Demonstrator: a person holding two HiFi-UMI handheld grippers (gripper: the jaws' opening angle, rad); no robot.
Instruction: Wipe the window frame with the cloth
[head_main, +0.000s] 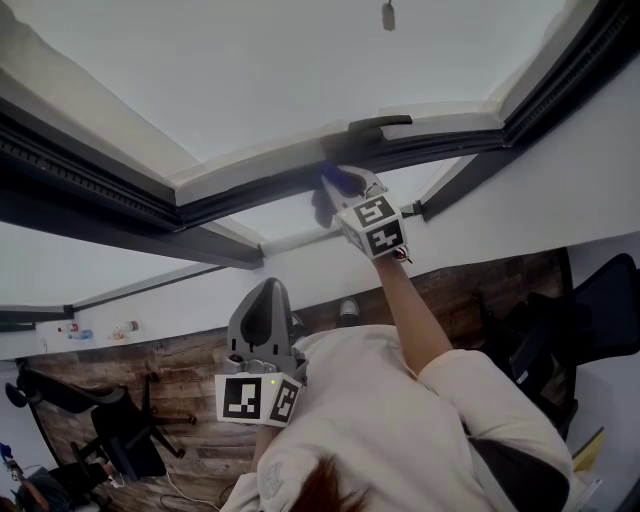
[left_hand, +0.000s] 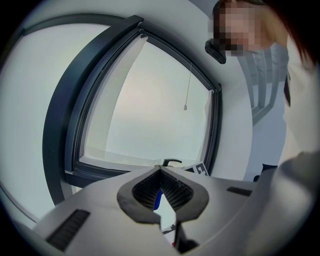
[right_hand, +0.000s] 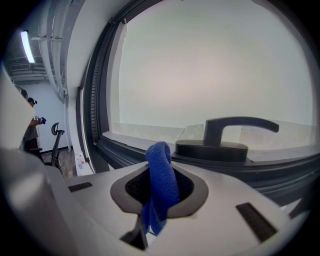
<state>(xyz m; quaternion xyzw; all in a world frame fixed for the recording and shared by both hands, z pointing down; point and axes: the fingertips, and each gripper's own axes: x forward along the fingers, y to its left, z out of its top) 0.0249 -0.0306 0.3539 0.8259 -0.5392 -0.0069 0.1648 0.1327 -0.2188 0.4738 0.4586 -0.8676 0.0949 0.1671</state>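
**Ana:** The window frame is the biggest thing. It is dark and goes all round the pale glass.

**Ben:** Who is at the window?

**Ana:** A person in a light top, with one arm stretched out to the frame.

**Ben:** Where are the two grippers?

**Ana:** The right gripper is far out, right at the frame. The left gripper is held near the person's chest, well apart from the window. Its jaws are pressed together and hold nothing.

**Ben:** Is there a handle?

**Ana:** Yes, a dark handle sits on the frame, just right of the right gripper.

**Ben:** And the cloth?

**Ana:** The blue cloth is pinched tight between the right gripper's jaws. Its folded end pokes out toward the frame, beside the handle. I can't tell if it touches.
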